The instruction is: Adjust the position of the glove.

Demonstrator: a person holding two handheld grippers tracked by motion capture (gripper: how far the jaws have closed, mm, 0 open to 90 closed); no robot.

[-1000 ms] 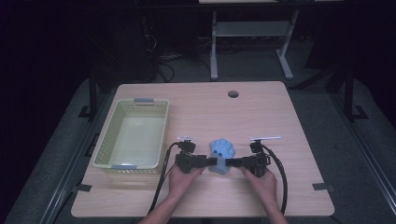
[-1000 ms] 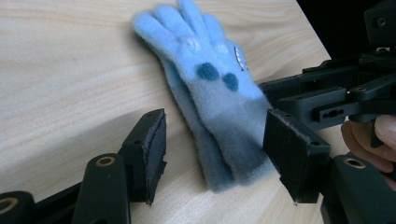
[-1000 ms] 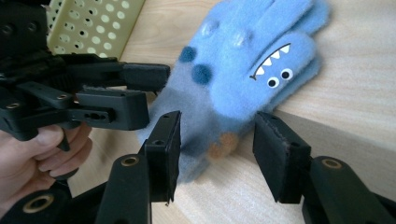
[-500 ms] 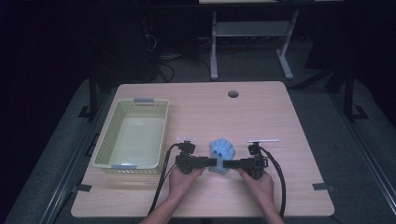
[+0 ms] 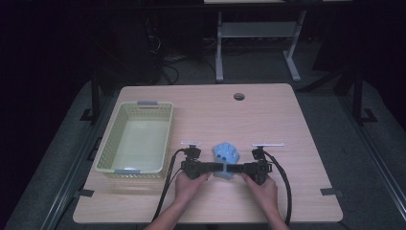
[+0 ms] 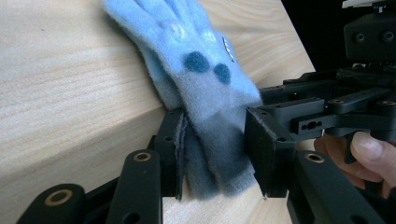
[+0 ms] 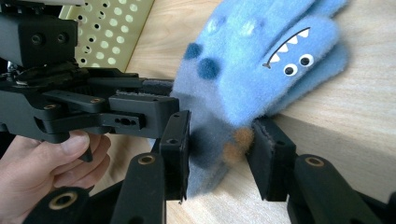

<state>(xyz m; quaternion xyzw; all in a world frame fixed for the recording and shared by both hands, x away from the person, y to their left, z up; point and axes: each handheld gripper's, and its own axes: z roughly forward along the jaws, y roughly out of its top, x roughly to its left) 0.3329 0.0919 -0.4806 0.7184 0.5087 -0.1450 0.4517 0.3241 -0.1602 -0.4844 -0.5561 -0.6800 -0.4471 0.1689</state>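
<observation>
A fuzzy blue glove point(image 5: 226, 152) with a toothed monster face point(image 7: 289, 56) lies near the table's front edge, its cuff towards the person. My left gripper point(image 5: 218, 167) comes at the cuff from the left and my right gripper point(image 5: 234, 168) from the right, nose to nose. In the left gripper view, my left gripper point(image 6: 217, 158) has the grey-blue cuff point(image 6: 215, 144) between its pads, touching both. The right gripper view shows my right gripper point(image 7: 217, 154) pinching the same cuff point(image 7: 210, 140). Both pairs of jaws have just been closing on the fabric.
A pale green perforated basket point(image 5: 129, 168) stands empty at the left of the wooden table point(image 5: 287, 124). A round cable hole point(image 5: 239, 96) sits near the far edge. Black cables point(image 5: 282, 182) trail from both grippers towards the person.
Both pairs of jaws have narrowed onto the glove's cuff. The right hand has edged slightly inward; the left hand has stayed put.
</observation>
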